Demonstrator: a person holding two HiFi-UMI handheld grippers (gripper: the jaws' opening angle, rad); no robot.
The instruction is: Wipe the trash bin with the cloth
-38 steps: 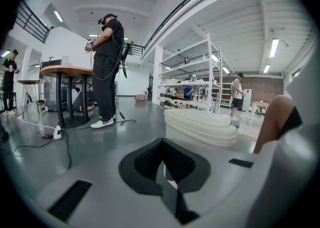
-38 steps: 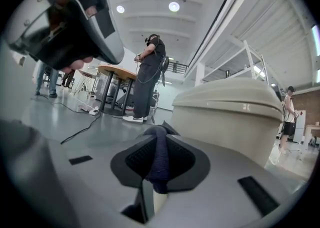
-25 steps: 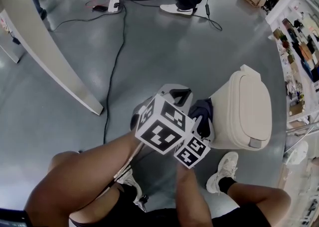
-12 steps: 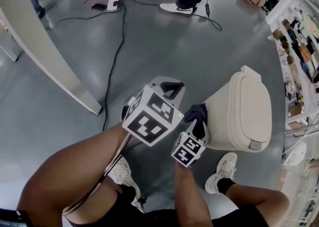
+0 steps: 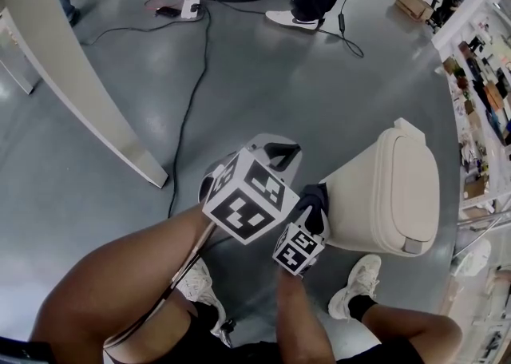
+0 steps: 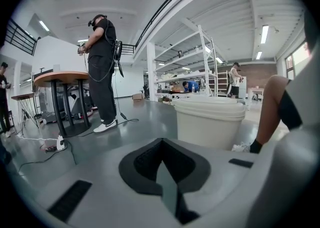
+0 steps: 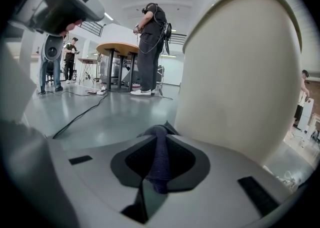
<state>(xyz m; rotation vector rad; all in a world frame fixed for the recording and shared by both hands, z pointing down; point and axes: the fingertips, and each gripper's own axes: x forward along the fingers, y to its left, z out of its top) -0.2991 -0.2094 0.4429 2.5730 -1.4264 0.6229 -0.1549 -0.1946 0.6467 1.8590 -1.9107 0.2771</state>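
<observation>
Right gripper (image 7: 158, 144) jaws clamping dark cloth (image 7: 159, 169), holding it against trash bin (image 5: 391, 195) side for wiping; left gripper (image 6: 164, 168) jaws closed, empty, waiting aside.

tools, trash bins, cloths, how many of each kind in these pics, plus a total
tools: 2, the left tool and the right tool
trash bin: 1
cloth: 1
total: 4

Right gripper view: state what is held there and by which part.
The right gripper pinches a dark blue fabric cloth by a bunched fold, clamped between its fingers. The left gripper holds nothing.
</observation>
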